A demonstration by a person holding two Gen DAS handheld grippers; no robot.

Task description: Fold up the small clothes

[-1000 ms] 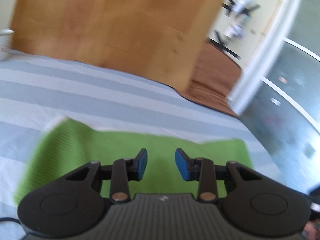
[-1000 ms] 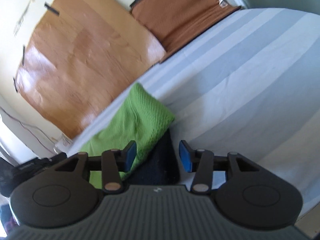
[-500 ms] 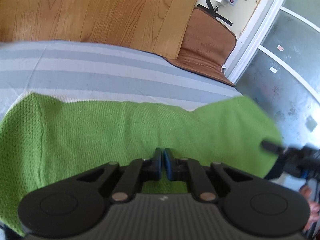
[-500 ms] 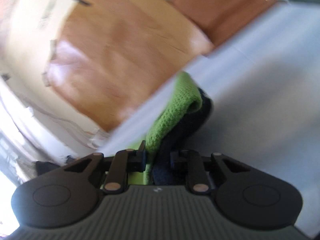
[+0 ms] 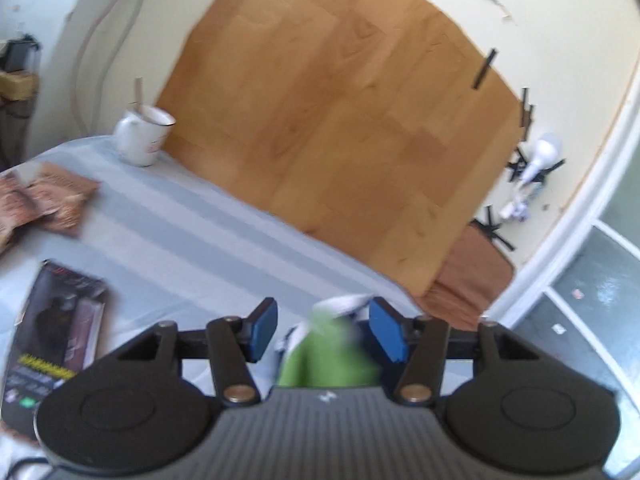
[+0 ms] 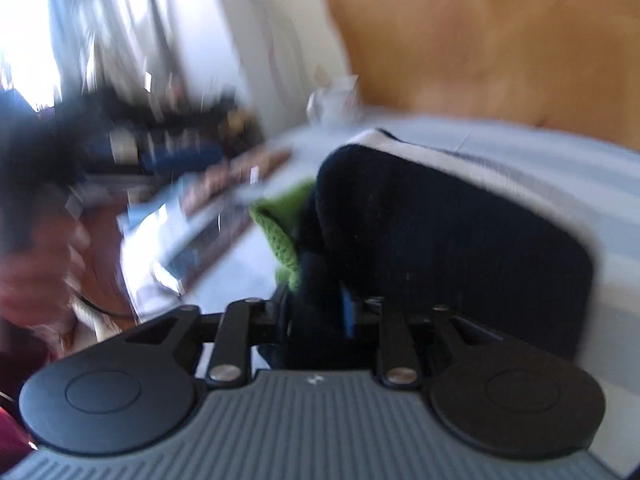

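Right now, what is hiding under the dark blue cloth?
A bit of green cloth pokes out from under the dark blue cloth, at its left edge. The striped sheet lies below both. How far the green cloth reaches underneath is covered, so that cannot be seen.

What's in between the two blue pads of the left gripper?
In the left wrist view, a blurred bunch of green cloth sits between the left gripper's open jaws, which have just been opening.

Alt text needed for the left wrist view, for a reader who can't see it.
The left gripper has open jaws, which have just been opening, with a blurred green cloth between them over a striped sheet. Beyond stand a white mug, a dark box and a wooden board.
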